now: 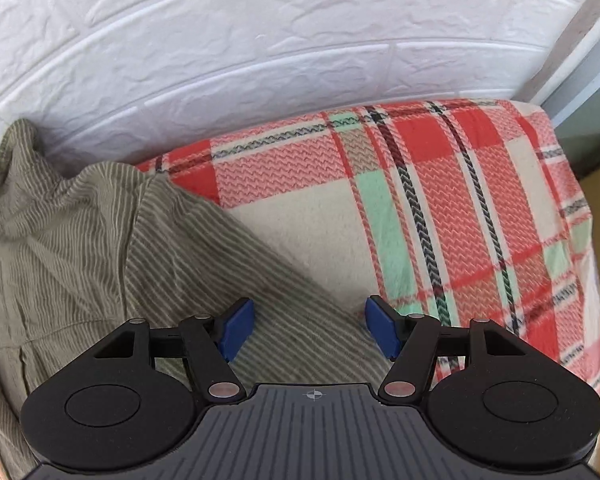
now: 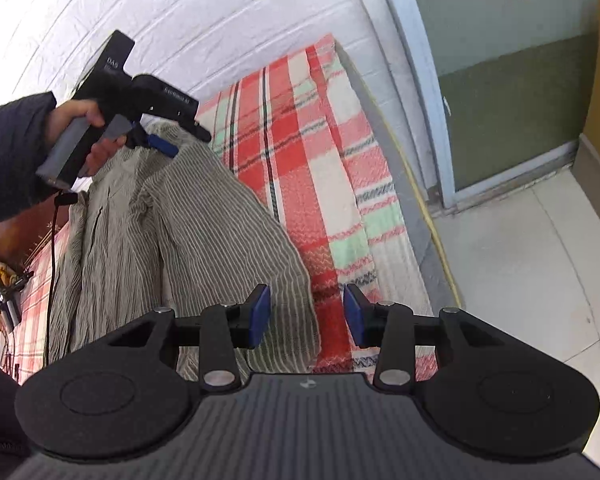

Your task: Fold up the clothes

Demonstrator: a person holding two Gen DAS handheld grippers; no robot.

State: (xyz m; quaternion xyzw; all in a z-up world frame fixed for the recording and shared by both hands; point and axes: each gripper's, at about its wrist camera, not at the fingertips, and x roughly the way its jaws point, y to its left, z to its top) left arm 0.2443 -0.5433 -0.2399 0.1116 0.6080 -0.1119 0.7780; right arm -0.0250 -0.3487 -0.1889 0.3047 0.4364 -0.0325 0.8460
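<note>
Shirt: we are seeing the olive-green, white-striped cotton shirt (image 1: 100,240) lying on the red, mint and cream plaid blanket (image 1: 440,200), bunched toward the wall-side edge, one sleeve (image 2: 228,232) stretching out to the near edge
Left gripper: we are holding the black left gripper (image 1: 310,330) over the sleeve, its blue pads (image 1: 236,330) standing spread, nothing pinched
Right gripper: we are holding the black right gripper (image 2: 306,316) above the sleeve's end, blue pads parted, gripping nothing
Hand: our left hand (image 2: 80,136) is wrapping the grey handle, dark sleeve cuff behind it
Wall: white embossed brick panel (image 1: 260,40) is running along the blanket's far edge
</note>
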